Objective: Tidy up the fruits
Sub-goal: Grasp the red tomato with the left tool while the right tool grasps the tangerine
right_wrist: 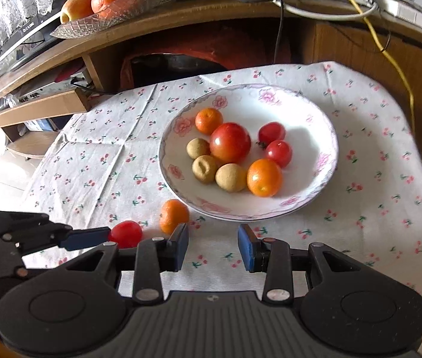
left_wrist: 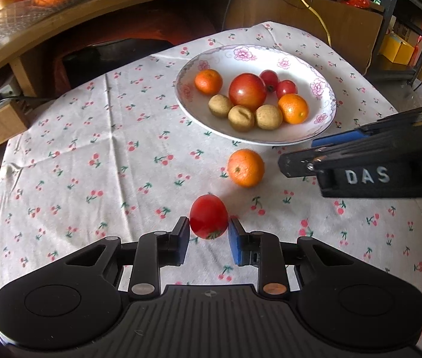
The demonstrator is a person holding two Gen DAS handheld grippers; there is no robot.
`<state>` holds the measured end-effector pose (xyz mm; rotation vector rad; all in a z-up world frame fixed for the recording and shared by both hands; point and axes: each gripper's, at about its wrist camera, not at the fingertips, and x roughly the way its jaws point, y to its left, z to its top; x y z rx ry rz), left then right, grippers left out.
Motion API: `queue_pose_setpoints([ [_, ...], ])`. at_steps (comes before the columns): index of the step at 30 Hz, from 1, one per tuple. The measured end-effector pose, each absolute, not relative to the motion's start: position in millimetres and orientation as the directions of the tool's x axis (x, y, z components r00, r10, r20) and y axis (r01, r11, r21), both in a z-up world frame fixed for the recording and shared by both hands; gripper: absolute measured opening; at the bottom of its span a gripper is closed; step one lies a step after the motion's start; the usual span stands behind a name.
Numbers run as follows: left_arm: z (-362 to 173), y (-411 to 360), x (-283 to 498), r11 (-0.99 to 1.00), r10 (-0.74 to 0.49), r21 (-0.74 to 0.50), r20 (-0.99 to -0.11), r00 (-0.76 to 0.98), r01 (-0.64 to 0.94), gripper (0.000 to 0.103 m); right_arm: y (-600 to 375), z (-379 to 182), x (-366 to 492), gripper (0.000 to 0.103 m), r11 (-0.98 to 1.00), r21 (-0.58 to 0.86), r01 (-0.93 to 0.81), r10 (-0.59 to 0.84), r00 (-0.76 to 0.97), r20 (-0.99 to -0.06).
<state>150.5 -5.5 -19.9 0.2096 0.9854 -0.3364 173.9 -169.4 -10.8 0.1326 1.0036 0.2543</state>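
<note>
Red small tomato [left_wrist: 208, 216] sitting on cherry-print cloth [left_wrist: 91, 155], left gripper [left_wrist: 208, 235] pinching it. Right gripper [right_wrist: 213, 246] hanging spread, empty, near plate [right_wrist: 324, 137]; loose orange [left_wrist: 245, 167] lying just beside plate.

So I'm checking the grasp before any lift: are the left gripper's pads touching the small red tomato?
Cannot tell. In the left wrist view the small red tomato sits between the left gripper's pads, but contact isn't plain.

left gripper [left_wrist: 208, 232]: pads touching tomato [left_wrist: 208, 220]
orange [left_wrist: 245, 167]: between tomato and plate [left_wrist: 255, 140]
right gripper [left_wrist: 297, 161]: beside orange
</note>
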Motion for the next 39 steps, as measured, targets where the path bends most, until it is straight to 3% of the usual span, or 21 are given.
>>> queue_pose_setpoints([
  [6,-20,3,147,0.928,-0.187,0.016,-0.843,0.504,0.372,0.038,-153,-21,186,0.037,0.951,0.259,-0.17,0.31,0.49,-0.815],
  [8,-21,5,149,0.928,-0.188,0.014,-0.845,0.501,0.372,0.039,-151,-25,191,0.041,0.942,0.289,-0.172,0.337,0.482,-0.809],
  [13,-23,6,153,0.928,-0.198,0.002,-0.845,0.497,0.373,0.046,-139,-31,197,0.041,0.933,0.304,-0.195,0.361,0.483,-0.798],
  [30,-28,0,153,0.917,-0.189,0.025,-0.851,0.49,0.398,0.054,-131,-36,201,0.037,0.922,0.333,-0.197,0.387,0.476,-0.79],
  [36,-28,-2,152,0.914,-0.189,0.032,-0.848,0.495,0.404,0.054,-129,-36,201,0.037,0.924,0.326,-0.198,0.381,0.478,-0.791],
  [39,-27,-4,152,0.911,-0.187,0.04,-0.847,0.498,0.41,0.052,-129,-36,201,0.032,0.919,0.342,-0.196,0.394,0.472,-0.789],
])
